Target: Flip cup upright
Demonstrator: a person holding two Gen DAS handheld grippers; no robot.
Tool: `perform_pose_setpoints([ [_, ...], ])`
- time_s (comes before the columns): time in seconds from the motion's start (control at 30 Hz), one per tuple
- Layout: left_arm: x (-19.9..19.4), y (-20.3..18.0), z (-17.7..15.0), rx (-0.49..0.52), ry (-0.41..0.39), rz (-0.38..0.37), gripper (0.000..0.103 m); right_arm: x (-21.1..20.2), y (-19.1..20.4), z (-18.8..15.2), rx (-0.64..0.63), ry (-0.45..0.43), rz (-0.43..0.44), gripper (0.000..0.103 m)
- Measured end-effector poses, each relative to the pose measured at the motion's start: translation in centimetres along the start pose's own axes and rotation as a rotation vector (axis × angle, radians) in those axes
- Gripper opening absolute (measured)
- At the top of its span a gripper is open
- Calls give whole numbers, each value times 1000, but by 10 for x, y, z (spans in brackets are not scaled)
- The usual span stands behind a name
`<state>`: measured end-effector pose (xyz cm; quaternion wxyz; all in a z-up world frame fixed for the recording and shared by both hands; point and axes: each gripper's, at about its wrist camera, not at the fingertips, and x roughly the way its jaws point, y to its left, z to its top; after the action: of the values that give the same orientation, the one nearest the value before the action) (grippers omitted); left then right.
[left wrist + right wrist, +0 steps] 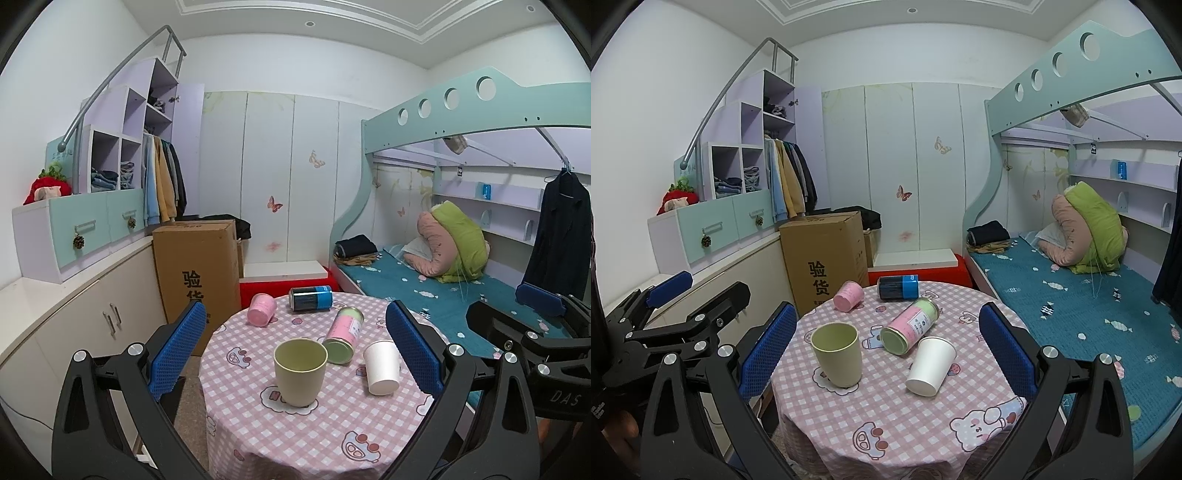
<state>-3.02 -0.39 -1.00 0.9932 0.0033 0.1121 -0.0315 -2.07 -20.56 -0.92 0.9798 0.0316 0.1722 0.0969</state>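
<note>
Take the green cup [300, 371] as your marker: it stands upright, mouth open to the ceiling, near the middle of the round table [332, 443] with its pink checked cloth. Far to its left and back at the table's rim, the pink cup [261, 309] lies on its side, its base turned toward you; that looks like one candidate for righting. Behind the green cup, at the far edge, a dark blue can [311, 298] lies flat. Just right of the green cup a pink-and-green tin [343, 335] lies tipped over, and right of that the white paper cup [381, 366] also lies on its side, mouth pointing away from you. Your left gripper [295, 350] hangs short of the table with its jaws spread wide and nothing between them; your right gripper [888, 350] is the same, wide and empty. So you are at the approach, nothing grasped yet. I judge the white paper cup the nearest fallen cup. The next move calls for closing gently across its wall, since thin paper will crush, then rotating it onto its base.
</note>
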Motion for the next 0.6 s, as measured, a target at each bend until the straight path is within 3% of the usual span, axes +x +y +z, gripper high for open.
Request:
perform_pose_setpoints([
  [0.6,4,-3,-4,-13,-10,2,98,8,1,-2,6,12,-4,96],
])
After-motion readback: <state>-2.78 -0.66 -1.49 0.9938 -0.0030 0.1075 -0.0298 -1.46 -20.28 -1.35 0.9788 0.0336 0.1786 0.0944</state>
